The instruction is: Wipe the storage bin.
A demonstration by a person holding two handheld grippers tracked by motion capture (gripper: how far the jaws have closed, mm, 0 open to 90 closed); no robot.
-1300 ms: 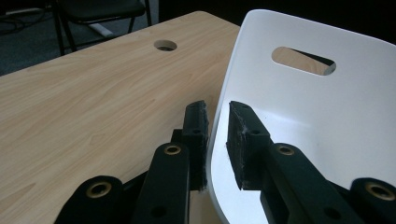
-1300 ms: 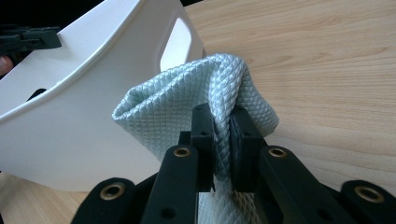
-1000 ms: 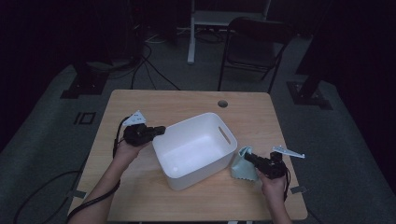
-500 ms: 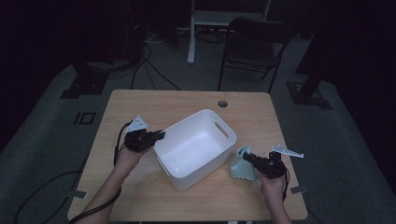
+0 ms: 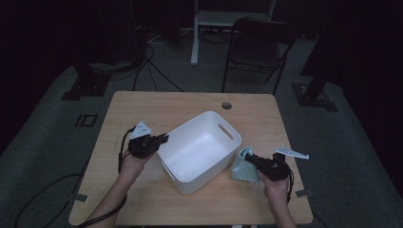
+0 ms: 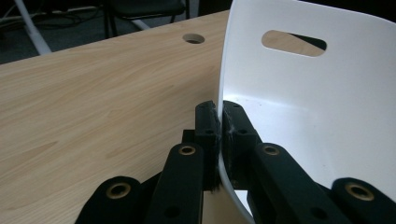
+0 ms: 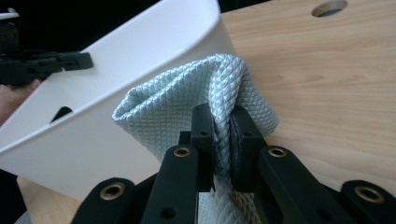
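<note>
No text, label, brand, number or sign can be read anywhere in these pictures.

A pale mint, diamond-quilted cloth (image 7: 187, 112) is pinched between the black jaws of the right gripper (image 7: 223, 135). Just behind it, a white plastic bin (image 7: 116, 74) is seen on the light wooden table (image 7: 327, 79).
</note>
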